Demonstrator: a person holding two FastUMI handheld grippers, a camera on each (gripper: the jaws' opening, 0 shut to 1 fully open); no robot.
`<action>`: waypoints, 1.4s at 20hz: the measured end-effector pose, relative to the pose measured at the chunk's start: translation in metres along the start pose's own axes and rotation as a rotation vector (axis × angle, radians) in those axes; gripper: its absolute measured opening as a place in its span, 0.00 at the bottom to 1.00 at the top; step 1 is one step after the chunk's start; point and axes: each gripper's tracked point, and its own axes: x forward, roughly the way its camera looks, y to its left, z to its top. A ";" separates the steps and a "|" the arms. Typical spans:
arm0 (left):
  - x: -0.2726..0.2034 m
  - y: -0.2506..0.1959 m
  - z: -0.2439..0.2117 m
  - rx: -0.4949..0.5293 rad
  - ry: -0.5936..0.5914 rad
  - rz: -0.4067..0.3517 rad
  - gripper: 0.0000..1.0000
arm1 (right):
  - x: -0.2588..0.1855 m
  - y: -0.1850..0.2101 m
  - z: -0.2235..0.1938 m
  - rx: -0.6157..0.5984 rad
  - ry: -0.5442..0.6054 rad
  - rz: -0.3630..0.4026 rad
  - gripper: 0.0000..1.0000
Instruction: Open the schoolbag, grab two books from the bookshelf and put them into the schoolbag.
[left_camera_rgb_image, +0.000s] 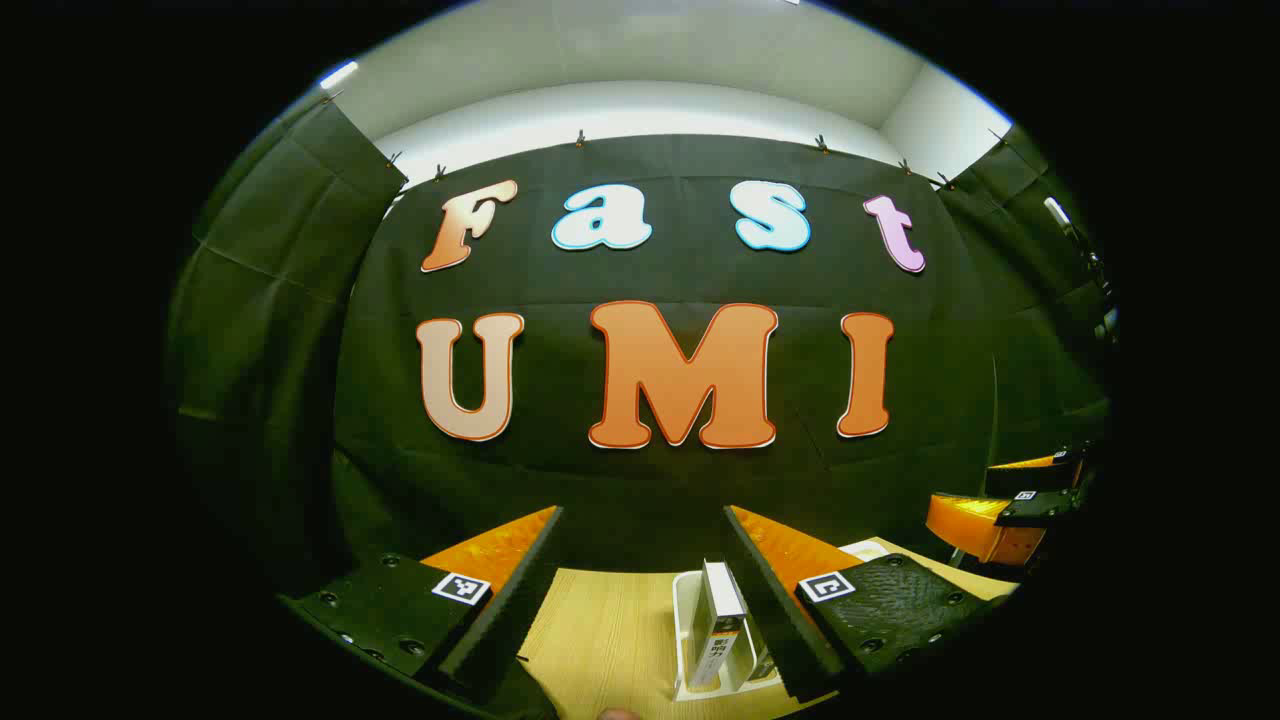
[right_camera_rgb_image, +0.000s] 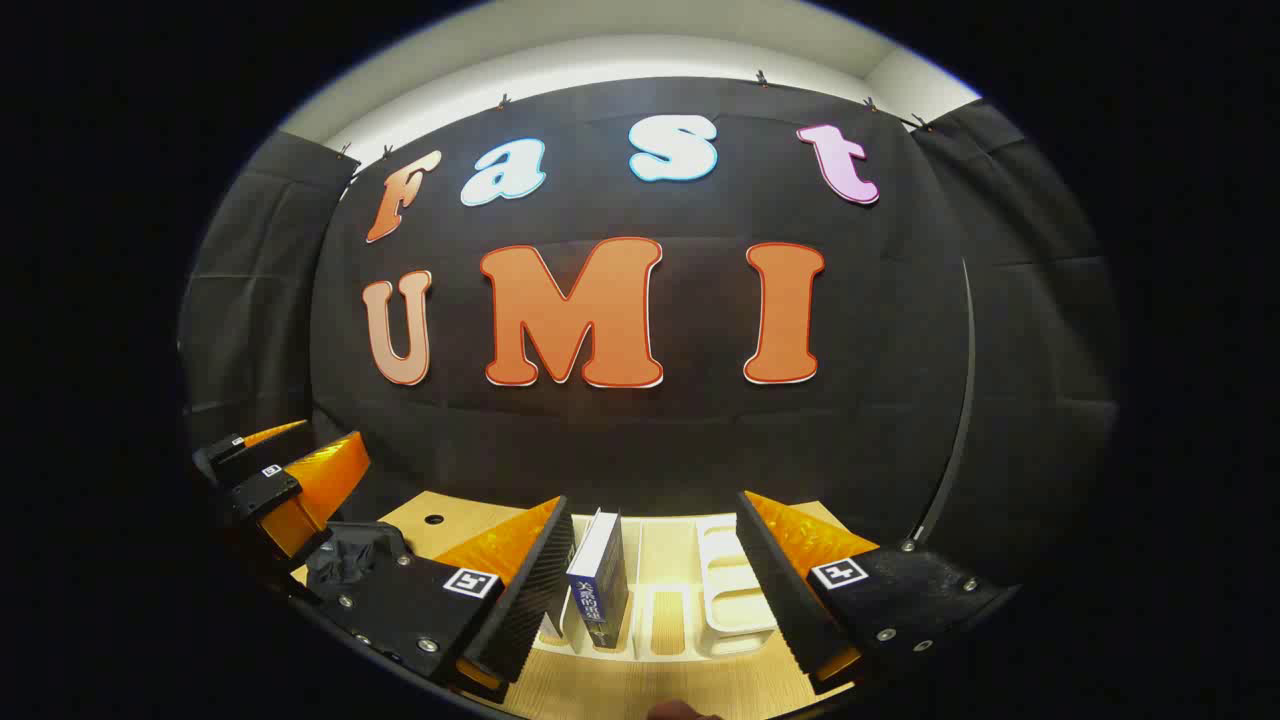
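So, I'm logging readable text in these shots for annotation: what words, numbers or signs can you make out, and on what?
Dark-blue spine of the upright book: white print, too small to read.
Spine of the white upright book: print blurred, unreadable.
Square black-and-white markers on the left tongs and right tongs: coded patterns, no words.

book (right_camera_rgb_image: 598, 580) dark blue, white edge; bookshelf (right_camera_rgb_image: 735, 600) white; table (left_camera_rgb_image: 600, 640) pale wood grain
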 end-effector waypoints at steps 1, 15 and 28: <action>0.000 0.000 -0.001 0.000 0.000 -0.003 0.96 | -0.001 0.001 0.000 -0.004 -0.006 0.004 0.98; 0.001 0.002 -0.006 0.020 0.008 0.004 0.96 | 0.003 0.020 -0.002 -0.058 -0.002 0.061 0.98; -0.015 0.005 -0.047 0.242 0.060 -0.016 0.96 | 0.014 0.000 -0.029 -0.072 0.060 0.051 0.98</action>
